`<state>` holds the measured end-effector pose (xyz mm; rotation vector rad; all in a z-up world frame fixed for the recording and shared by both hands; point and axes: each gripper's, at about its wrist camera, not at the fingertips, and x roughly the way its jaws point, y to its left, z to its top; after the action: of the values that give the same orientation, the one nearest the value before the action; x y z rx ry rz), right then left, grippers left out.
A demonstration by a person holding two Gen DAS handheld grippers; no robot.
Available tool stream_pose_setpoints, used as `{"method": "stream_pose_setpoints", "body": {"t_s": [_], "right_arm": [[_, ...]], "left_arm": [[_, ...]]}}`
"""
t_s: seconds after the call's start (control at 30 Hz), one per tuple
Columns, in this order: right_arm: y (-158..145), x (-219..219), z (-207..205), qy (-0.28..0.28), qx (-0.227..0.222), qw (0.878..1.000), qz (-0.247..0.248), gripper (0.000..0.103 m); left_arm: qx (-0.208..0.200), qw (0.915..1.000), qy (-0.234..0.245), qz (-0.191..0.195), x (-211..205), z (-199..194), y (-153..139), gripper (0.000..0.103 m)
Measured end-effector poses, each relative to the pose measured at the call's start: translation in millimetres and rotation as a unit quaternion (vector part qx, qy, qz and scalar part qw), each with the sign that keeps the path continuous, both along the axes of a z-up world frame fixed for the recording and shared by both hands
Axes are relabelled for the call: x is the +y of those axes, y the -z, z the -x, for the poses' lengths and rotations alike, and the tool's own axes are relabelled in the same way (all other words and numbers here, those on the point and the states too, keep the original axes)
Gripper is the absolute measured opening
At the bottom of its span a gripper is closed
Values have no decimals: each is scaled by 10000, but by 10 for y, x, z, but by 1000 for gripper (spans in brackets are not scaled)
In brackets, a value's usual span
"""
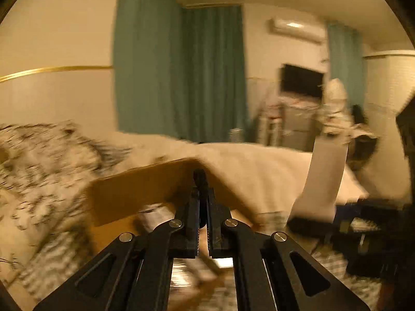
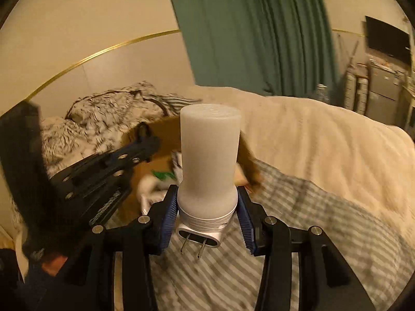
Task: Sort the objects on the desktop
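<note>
- Left wrist view: left tool (image 1: 203,181) has its jaws nearly together and seemingly nothing between them, poised over the box (image 1: 145,189) on the bed (image 1: 259,165). The night light (image 1: 321,176) shows far right.
- Right wrist view: right tool (image 2: 207,202) clamps the night light (image 2: 209,160) at its base, prongs facing the camera, likely to drop it in the box (image 2: 160,155) just beyond.

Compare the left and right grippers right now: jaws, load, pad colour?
The right gripper is clamped on the white plug-in night light, jaws spread around its base; the left gripper has its jaws nearly together, pinching the edge of the cardboard box. The right gripper's pads are blue; the left gripper's fingers look all black. Both share the same black linkage frame.
</note>
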<state>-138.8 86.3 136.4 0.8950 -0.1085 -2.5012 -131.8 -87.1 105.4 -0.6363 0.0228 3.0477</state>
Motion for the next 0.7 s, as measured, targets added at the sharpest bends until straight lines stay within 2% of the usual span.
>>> {"method": "stream_pose_setpoints", "body": {"t_s": [0.07, 0.13, 0.17, 0.2, 0.23, 0.27, 0.3, 0.33, 0.4, 0.47, 0.63, 0.7], "right_arm": [[80, -205, 286, 12, -137, 9999, 47, 43], [206, -358, 561, 128, -298, 9994, 81, 43], [252, -393, 661, 198, -360, 9991, 112, 44], [295, -412, 796, 313, -379, 9986, 206, 47], [307, -412, 849, 376, -345, 9983, 269, 56], [316, -417, 917, 505, -293, 9980, 255, 82], [312, -399, 985, 703, -213, 9971, 190, 93], [298, -371, 1034, 831, -170, 9963, 143, 93], [248, -299, 1056, 871, -180, 9959, 166, 93], [207, -218, 967, 913, -160, 9955, 180, 93], [101, 7, 455, 1033, 57, 9946, -8, 93], [54, 113, 211, 1033, 65, 9946, -117, 93]], "left_arm": [[-96, 9985, -533, 83, -216, 105, 245, 3], [-288, 9975, -648, 54, -300, 247, 486, 6], [-345, 9969, -701, 29, -314, 295, 539, 10], [-433, 9963, -744, -24, -330, 370, 596, 23], [-481, 9962, -725, -95, -343, 407, 616, 34], [-498, 9961, -713, -132, -368, 402, 612, 66], [-505, 9962, -702, -135, -347, 444, 607, 90], [-433, 9964, -724, -114, -343, 434, 585, 96], [-167, 9968, -781, -81, -335, 349, 508, 103], [-95, 9970, -766, -98, -307, 226, 426, 103], [-282, 9944, -780, -653, -346, -42, 217, 103], [-366, 9935, -794, -727, -317, -166, 169, 103]]}}
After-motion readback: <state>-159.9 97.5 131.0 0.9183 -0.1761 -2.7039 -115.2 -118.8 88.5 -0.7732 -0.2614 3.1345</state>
